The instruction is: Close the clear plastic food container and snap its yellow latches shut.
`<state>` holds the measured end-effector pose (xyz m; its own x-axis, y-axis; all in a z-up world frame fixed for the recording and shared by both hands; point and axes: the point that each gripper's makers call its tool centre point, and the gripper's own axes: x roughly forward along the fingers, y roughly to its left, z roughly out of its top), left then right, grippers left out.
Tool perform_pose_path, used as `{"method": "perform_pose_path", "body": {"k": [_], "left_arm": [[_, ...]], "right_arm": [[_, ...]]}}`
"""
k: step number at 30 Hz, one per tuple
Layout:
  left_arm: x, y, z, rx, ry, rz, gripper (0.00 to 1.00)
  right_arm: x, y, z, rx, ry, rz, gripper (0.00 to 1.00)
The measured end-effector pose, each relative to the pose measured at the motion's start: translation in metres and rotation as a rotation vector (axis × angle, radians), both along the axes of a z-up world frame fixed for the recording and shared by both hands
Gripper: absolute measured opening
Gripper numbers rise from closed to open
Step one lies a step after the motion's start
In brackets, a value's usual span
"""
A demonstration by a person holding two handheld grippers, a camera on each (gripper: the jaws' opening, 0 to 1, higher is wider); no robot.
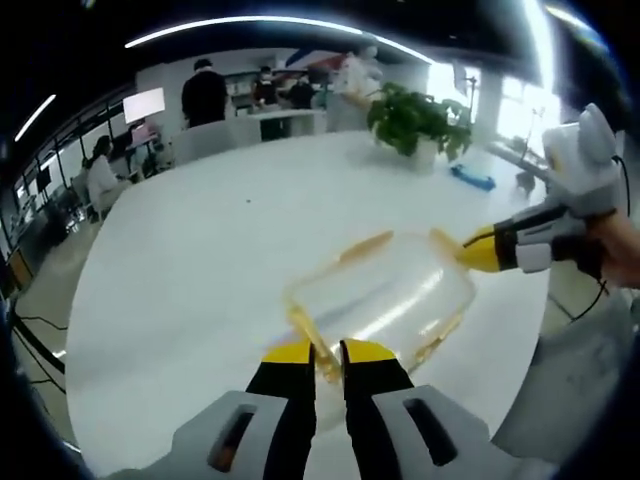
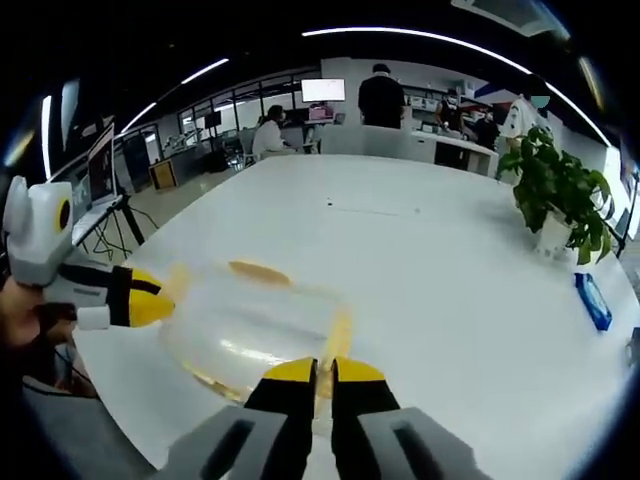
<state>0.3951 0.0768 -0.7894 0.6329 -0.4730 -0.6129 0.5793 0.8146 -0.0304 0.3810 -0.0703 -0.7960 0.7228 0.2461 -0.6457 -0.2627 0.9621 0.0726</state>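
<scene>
A clear plastic food container (image 1: 385, 295) (image 2: 250, 320) with its lid on lies on the round white table (image 1: 220, 260) (image 2: 420, 250). Yellow latches line its sides, one on the far long side (image 1: 365, 245) (image 2: 258, 270). My left gripper (image 1: 328, 355) is shut on the yellow end latch (image 1: 305, 328) nearest it. From the left of the right gripper view, that gripper (image 2: 160, 300) meets the container's end. My right gripper (image 2: 324, 375) is shut on the opposite end latch (image 2: 338, 340). It enters the left gripper view from the right (image 1: 470, 250), held by a hand.
A potted plant (image 1: 420, 120) (image 2: 555, 185) stands far back on the table, with a blue object (image 1: 472, 178) (image 2: 593, 300) lying beside it. The table's near edge runs close to the container. Several people and desks with monitors (image 2: 323, 90) fill the room behind.
</scene>
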Motion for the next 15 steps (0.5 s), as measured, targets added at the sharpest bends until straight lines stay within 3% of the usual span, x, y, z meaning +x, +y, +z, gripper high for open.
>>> {"method": "perform_pose_path", "body": {"k": [15], "left_arm": [[0.0049, 0.0001, -0.0102, -0.025, 0.038, 0.028, 0.05]], "right_arm": [[0.0003, 0.0005, -0.0071, 0.012, 0.021, -0.008, 0.01]]}}
